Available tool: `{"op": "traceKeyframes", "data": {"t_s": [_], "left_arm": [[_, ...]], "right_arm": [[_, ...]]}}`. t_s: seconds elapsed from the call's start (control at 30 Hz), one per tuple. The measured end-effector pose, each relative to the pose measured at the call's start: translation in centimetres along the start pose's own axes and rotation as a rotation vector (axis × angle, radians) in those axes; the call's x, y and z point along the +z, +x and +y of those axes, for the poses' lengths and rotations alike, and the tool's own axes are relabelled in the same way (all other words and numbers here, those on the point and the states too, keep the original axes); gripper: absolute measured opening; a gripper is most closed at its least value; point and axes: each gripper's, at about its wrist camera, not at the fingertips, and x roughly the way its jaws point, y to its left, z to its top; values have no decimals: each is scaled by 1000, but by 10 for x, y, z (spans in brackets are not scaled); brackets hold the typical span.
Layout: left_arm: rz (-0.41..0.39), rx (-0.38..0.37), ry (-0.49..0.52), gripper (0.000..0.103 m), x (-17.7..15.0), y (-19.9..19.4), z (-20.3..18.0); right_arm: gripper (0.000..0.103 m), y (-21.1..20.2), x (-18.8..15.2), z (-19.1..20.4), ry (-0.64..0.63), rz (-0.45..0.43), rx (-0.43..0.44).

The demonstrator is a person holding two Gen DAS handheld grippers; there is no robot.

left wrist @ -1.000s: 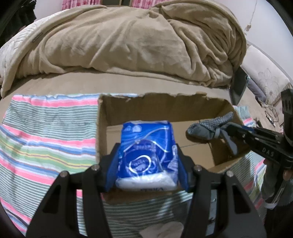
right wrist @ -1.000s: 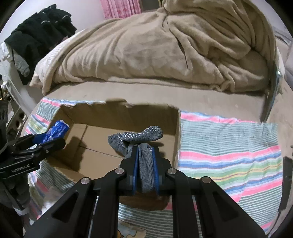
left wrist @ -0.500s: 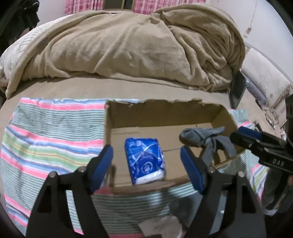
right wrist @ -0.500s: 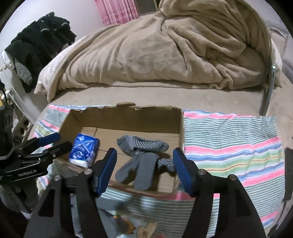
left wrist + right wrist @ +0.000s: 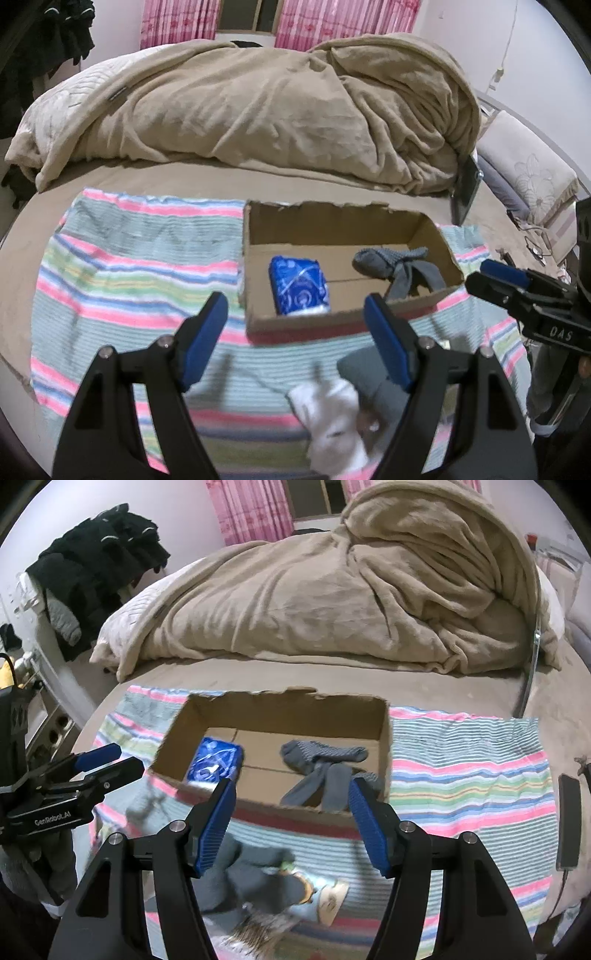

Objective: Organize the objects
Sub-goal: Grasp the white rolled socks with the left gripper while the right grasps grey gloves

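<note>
Cardboard box: an open, shallow box with ragged top edges, sitting on my striped cloth in the middle of both views.
Inside the box, left part: a blue packet lies flat on the box floor, close to the near wall.
Inside the box, right part: a grey sock bundle lies loose on the floor, its ends draped toward the near wall, apart from the packet.
My left gripper: jaws spread wide with nothing between the blue pads; it hangs in the lower centre of the left view, on the near side of the box.
My right gripper: jaws likewise spread wide and holding nothing, lower centre of the right view, in front of the box's near wall.
Striped cloth: pink, green and blue stripes, spread over the bed under the box.
Outside the box, bottom of frame: a white sock and more grey fabric lie on the cloth, blurred.
Beige blanket: heaped across the upper half, behind the box.
</note>
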Motion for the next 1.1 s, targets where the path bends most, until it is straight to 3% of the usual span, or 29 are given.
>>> {"op": "traceKeyframes", "data": {"t_s": [0.37, 1.1], "left_arm": [[16, 1, -17, 78, -25, -19, 8], [134, 29, -94, 78, -75, 5, 26]], "right_arm": [[67, -5, -17, 29, -35, 33, 32], [67, 49, -57, 72, -126, 185, 69]]}}
